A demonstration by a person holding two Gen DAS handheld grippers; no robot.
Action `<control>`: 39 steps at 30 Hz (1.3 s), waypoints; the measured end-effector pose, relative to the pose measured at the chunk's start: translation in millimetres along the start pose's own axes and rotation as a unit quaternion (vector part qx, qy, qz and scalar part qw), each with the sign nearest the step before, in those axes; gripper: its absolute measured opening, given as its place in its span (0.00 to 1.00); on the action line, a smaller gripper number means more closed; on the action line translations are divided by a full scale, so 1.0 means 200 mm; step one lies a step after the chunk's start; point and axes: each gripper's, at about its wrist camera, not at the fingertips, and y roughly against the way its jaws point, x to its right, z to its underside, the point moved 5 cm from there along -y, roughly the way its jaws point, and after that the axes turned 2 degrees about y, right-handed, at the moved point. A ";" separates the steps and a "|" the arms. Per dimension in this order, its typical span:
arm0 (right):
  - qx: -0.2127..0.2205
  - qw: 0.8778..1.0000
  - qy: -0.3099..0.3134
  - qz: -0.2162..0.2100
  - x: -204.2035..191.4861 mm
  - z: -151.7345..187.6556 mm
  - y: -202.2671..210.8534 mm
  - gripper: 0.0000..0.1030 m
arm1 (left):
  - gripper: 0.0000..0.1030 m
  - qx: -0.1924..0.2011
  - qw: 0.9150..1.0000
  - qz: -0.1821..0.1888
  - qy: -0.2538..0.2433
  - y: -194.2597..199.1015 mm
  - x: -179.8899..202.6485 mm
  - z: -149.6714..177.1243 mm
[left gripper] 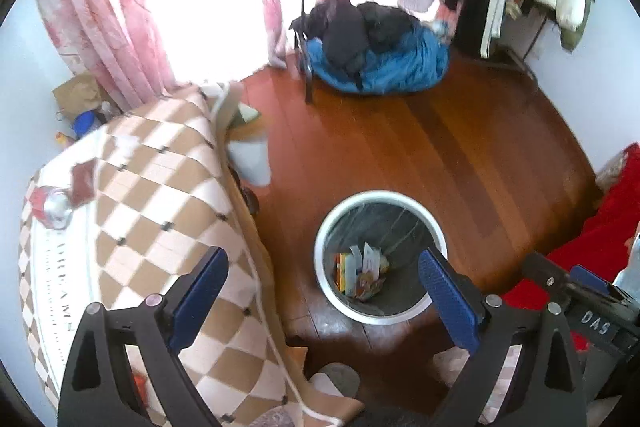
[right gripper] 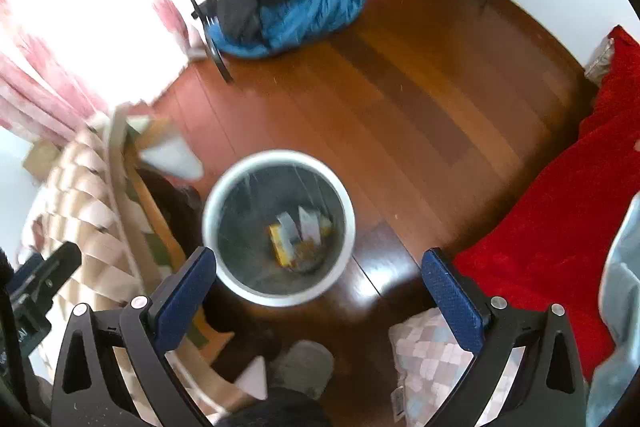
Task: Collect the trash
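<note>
Floor (left gripper: 420,147): reddish-brown wooden boards, glossy, filling the middle of both views.

Table (left gripper: 132,195): left side, draped in a tan-and-cream checked cloth; a small red packet (left gripper: 82,181) and a crumpled clear wrapper (left gripper: 56,209) lie on its far left part.

Red blanket (right gripper: 560,207): right side, spread over a low surface beside the floor.

Curtains (left gripper: 104,27): pink, far left, against a very bright window.

Clothes heap (left gripper: 376,47): far centre, black garments on a blue one, at the foot of a dark metal stand.

Bin (left gripper: 320,267): round, white rim, dark liner, standing on the floor near centre, just right of the table edge. Trash (left gripper: 362,273) lies at its bottom: cards or cartons in white, orange and yellow; blurred in the right wrist view.

Left gripper (left gripper: 322,291): blue-padded fingers spread wide, holding nothing, above the table edge and bin.

Right gripper (right gripper: 320,295): fingers spread wide, holding nothing, above the bin's near rim.
</note>
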 end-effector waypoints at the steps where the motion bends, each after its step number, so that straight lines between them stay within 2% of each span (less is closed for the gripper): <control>1: 0.007 1.000 -0.001 -0.006 -0.02 -0.01 0.04 1.00 | 0.94 0.008 1.000 -0.001 0.005 0.06 -0.04 0.00; 6: 0.028 0.998 0.024 -0.050 -0.26 0.00 0.25 1.00 | 0.95 0.020 0.999 -0.019 0.039 0.25 -0.35 0.08; 9: 0.012 0.995 0.060 -0.082 -0.49 0.08 0.28 1.00 | 0.95 0.004 0.996 -0.041 0.079 0.31 -0.63 0.23; 12: -0.012 0.989 0.099 -0.105 -0.73 0.23 0.26 1.00 | 0.94 -0.029 0.989 -0.060 0.132 0.29 -0.92 0.43; 15: -0.045 0.981 0.136 -0.129 -0.99 0.44 0.16 1.00 | 0.94 -0.072 0.974 -0.065 0.204 0.20 -1.17 0.65; 17: -0.063 0.977 0.149 -0.139 -1.10 0.57 0.07 1.00 | 0.94 -0.090 0.960 -0.059 0.257 0.14 -1.30 0.78; 18: -0.070 0.976 0.153 -0.141 -1.14 0.63 0.03 0.93 | 0.93 -0.102 0.953 -0.052 0.282 0.10 -1.34 0.84; 20: -0.092 0.974 0.159 -0.135 -1.20 0.73 -0.06 0.80 | 0.93 -0.126 0.937 -0.026 0.325 0.01 -1.39 0.91; 23: -0.113 0.974 0.154 -0.124 -1.24 0.83 -0.17 0.80 | 0.93 -0.155 0.916 0.013 0.370 -0.13 -1.39 0.96; 24: -0.114 0.975 0.153 -0.118 -1.25 0.84 -0.19 0.80 | 0.93 -0.157 0.912 0.018 0.378 -0.15 -1.38 0.96; 26: -0.117 0.976 0.149 -0.108 -1.26 0.85 -0.22 0.80 | 0.84 -0.159 0.904 0.024 0.395 -0.20 -1.37 0.95; 28: -0.119 0.977 0.145 -0.102 -1.26 0.84 -0.25 0.80 | 0.70 -0.160 0.898 0.022 0.410 -0.23 -1.37 0.95; 29: -0.118 0.977 0.146 -0.099 -1.26 0.83 -0.26 0.80 | 0.69 -0.153 0.896 0.014 0.417 -0.23 -1.37 0.94; 30: -0.116 0.977 0.148 -0.095 -1.26 0.82 -0.26 0.80 | 0.60 -0.145 0.896 0.012 0.420 -0.23 -1.38 0.92; 31: -0.115 0.977 0.150 -0.094 -1.26 0.80 -0.27 0.80 | 0.58 -0.143 0.897 0.009 0.419 -0.23 -1.38 0.92; 35: -0.119 0.975 0.159 -0.095 -1.30 0.76 -0.28 0.80 | 0.56 -0.124 0.906 -0.011 0.404 -0.22 -1.44 0.87; 39: -0.121 0.971 0.175 -0.107 -1.41 0.69 -0.28 0.80 | 0.56 -0.101 0.913 -0.041 0.393 -0.22 -1.63 0.77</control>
